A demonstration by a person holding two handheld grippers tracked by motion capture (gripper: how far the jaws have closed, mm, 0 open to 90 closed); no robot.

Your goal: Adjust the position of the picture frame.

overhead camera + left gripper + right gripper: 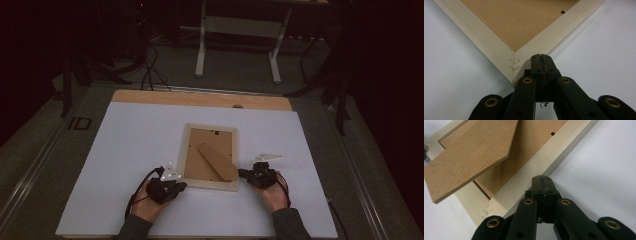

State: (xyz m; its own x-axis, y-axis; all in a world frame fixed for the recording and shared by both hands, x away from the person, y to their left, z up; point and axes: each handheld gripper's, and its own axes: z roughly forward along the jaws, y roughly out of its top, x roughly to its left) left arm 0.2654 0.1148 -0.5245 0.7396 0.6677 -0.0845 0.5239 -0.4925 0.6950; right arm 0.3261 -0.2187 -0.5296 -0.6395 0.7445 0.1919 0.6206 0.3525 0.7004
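bracing picture frame (210, 186) face down | left gripper (180, 187), right gripper (243, 173) both closed, empty, at near corners | stiff, light, possibly glazed; grip wooden rim

Picture frame (210, 157): pale wooden moulding, rectangular, lying face down and flat on the white table top, near its middle, long sides running away from the person. Brown fibreboard backing (519, 22) faces up inside the moulding. Easel stand (218, 161), brown board with an angled tip, crosses the backing diagonally and overhangs the frame's near edge. Staples (514, 64) mark a mitred corner joint.
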